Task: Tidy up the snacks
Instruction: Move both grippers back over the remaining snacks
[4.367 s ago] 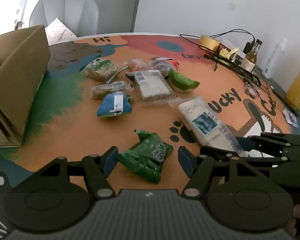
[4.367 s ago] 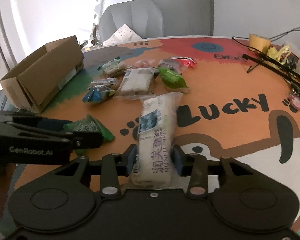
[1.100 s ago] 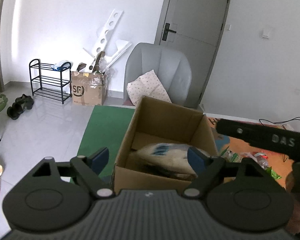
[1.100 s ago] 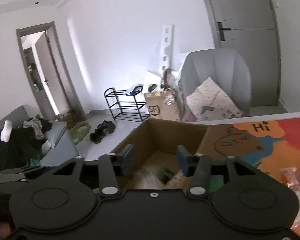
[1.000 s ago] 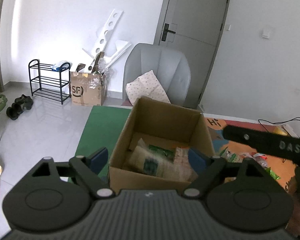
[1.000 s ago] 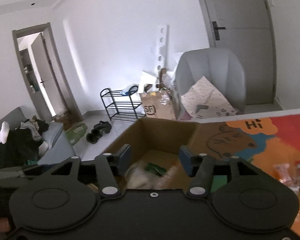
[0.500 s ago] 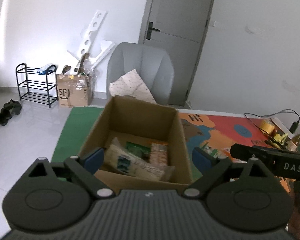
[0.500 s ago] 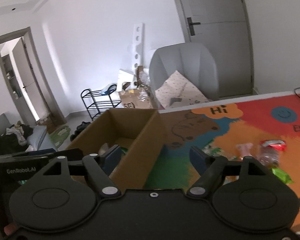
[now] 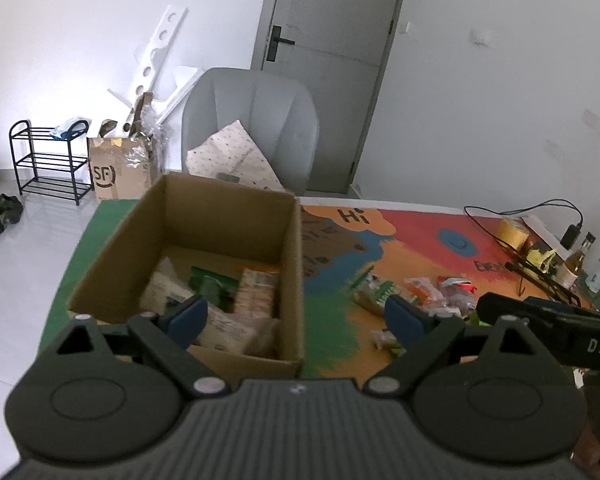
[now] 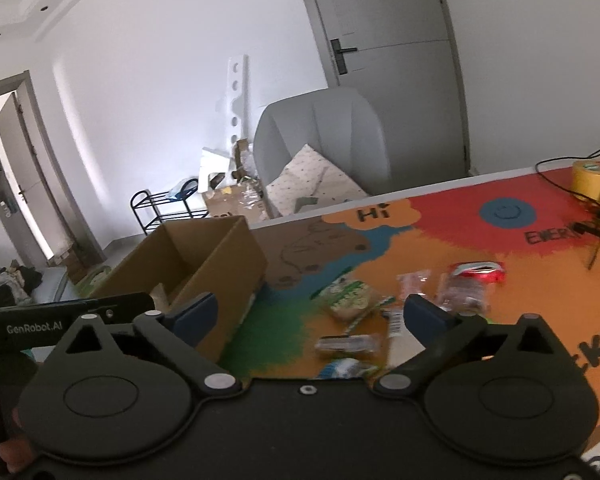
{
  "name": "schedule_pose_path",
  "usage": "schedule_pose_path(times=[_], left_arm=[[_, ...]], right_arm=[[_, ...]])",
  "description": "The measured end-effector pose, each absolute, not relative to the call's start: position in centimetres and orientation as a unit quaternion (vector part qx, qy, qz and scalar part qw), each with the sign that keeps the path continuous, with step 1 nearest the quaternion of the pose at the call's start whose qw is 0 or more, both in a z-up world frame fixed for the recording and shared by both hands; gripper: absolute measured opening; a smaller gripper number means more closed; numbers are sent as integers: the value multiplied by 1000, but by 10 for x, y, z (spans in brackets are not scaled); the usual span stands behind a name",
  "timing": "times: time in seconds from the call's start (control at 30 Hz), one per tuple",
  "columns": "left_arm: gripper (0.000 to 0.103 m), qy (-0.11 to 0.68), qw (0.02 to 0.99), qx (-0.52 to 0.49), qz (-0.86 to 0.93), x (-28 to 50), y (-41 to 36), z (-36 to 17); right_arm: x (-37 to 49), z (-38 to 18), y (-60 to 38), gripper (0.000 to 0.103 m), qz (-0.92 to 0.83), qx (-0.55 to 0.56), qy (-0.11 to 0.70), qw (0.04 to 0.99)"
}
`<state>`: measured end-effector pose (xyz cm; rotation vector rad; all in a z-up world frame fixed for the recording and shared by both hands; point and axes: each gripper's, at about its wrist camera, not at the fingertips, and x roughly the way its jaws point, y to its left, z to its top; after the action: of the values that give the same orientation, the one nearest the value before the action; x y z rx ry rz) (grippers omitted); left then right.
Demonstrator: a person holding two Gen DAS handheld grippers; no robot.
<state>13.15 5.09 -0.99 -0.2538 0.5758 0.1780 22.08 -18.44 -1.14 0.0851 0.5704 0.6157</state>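
Observation:
An open cardboard box [image 9: 294, 276] stands at the left end of the colourful table mat [image 9: 412, 240]. Inside it lie a white pack [image 9: 224, 324], a green packet [image 9: 212, 286] and an orange pack [image 9: 258, 292]. My left gripper [image 9: 296, 316] hovers open over the box's near right corner with nothing between its fingers. My right gripper [image 10: 310, 316], its jaws opening and empty, hangs above the mat just right of the box [image 10: 228, 264]. Loose snacks lie ahead of it: a green pack [image 10: 348, 296], a red packet [image 10: 478, 272] and a clear pack [image 10: 346, 344].
A grey chair [image 9: 252, 120] with a cushion stands behind the table. A tape roll [image 10: 590, 178], black cables [image 9: 540, 276] and a bottle [image 9: 576, 260] crowd the far right edge. A shoe rack [image 9: 46, 160] and a taped carton [image 9: 120, 168] stand on the floor.
Both views have swung right, from looking into the box toward the snacks on the mat. The right jaws have spread much wider. The white pack now lies settled in the box.

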Motion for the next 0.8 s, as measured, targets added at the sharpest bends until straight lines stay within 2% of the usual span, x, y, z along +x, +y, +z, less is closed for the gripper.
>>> schedule_pose_path(times=[0.8], left_arm=[[94, 302, 946, -112, 35, 166, -23, -25]], right_arm=[[241, -33, -260, 101, 247, 47, 289, 924]])
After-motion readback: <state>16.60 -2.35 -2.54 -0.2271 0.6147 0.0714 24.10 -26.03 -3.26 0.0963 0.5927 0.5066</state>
